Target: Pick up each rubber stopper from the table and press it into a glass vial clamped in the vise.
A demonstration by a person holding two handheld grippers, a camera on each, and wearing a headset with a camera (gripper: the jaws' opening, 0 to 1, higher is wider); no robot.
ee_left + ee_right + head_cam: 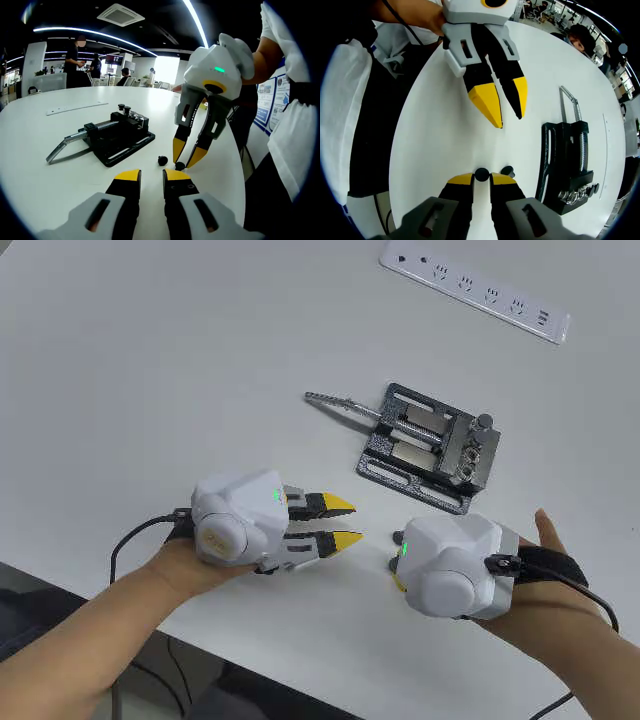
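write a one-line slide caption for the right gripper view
Right gripper brackets a rubber stopper on the table, a second stopper beside it, left gripper ahead, vise with vials.

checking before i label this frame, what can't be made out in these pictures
Right gripper view: a rubber stopper sits between the right gripper tips; whether it is gripped or only framed cannot be told.
Head view: that gripper's own white body hides its tips.
All views: the vials in the vise are too small to tell whether any is stoppered.
Right gripper view: a second stopper is partly behind a jaw tip.
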